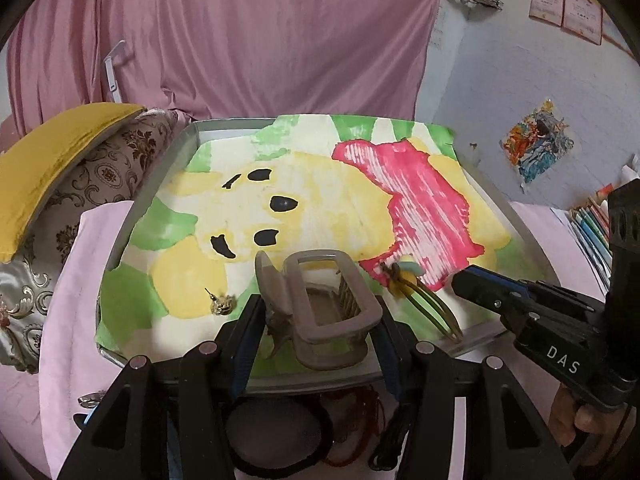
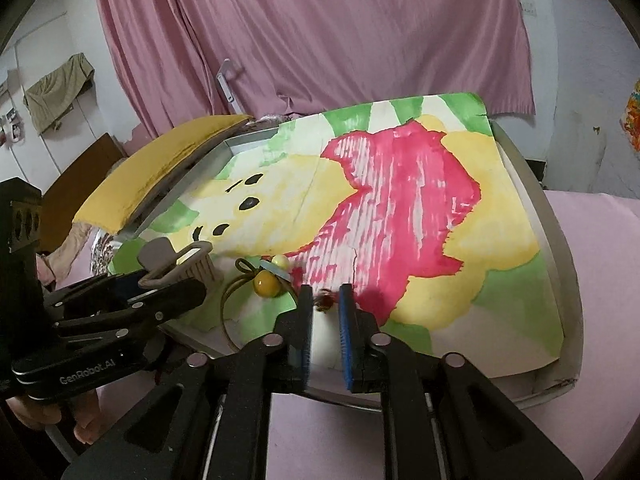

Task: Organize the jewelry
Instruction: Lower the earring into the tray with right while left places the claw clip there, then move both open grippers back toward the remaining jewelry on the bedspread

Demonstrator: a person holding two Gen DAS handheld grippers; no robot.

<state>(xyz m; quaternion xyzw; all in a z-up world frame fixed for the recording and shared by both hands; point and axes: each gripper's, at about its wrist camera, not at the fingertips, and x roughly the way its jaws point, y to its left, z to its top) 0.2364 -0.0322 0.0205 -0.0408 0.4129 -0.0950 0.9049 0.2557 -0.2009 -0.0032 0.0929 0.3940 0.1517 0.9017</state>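
My left gripper is clamped on a taupe claw hair clip, its pads pressing the clip's sides at the near edge of a metal tray. My right gripper has its jaws a little apart, with a small dark red and gold trinket sitting between the tips; I cannot tell whether the pads touch it. Just left of that trinket lies a hair tie with yellow beads, its olive loop trailing toward the tray's near rim. Further left on the tray, a small gold stud earring rests alone.

The tray is lined with a painted paper sheet, a yellow cartoon face with black eyes, a large pink patch and green corners. The tray sits on a pale pink cloth. Below its near rim I see a black hair band and red cord. To the left are a mustard cushion and patterned brown fabric. A mauve curtain hangs behind, with papers pinned on the pale wall to the right.
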